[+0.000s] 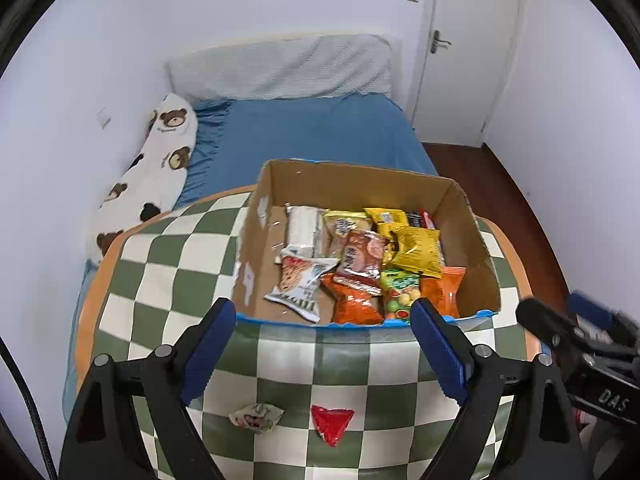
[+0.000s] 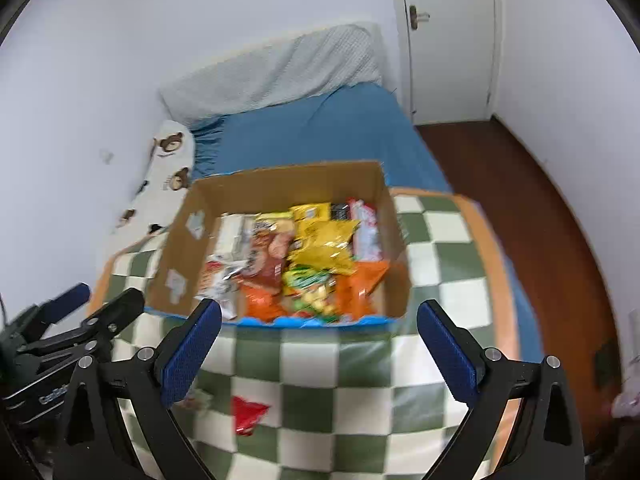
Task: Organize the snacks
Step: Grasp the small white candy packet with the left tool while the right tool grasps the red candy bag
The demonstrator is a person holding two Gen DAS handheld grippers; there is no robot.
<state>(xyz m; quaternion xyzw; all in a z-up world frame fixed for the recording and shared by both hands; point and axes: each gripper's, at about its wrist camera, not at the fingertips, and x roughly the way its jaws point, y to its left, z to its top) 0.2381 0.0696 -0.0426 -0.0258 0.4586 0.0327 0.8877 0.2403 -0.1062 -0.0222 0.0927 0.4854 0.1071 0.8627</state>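
An open cardboard box (image 1: 352, 178) (image 2: 280, 178) holds several snack packets: yellow (image 1: 416, 246), brown (image 1: 360, 258), orange (image 1: 352, 304) and white (image 1: 298, 284). It sits on a green and white checked cloth (image 1: 160, 280) (image 2: 452, 296). A red packet (image 1: 332, 422) (image 2: 248, 414) and a pale wrapped snack (image 1: 256, 416) lie on the cloth in front of the box. My left gripper (image 1: 322, 344) is open and empty above them. My right gripper (image 2: 320, 348) is open and empty; it also shows in the left wrist view (image 1: 568, 312).
The table stands at the foot of a bed with a blue sheet (image 1: 312, 132), a grey headboard (image 1: 280, 66) and a bear-print pillow (image 1: 160, 160). A white door (image 1: 472, 40) and dark wood floor (image 2: 520, 200) are on the right.
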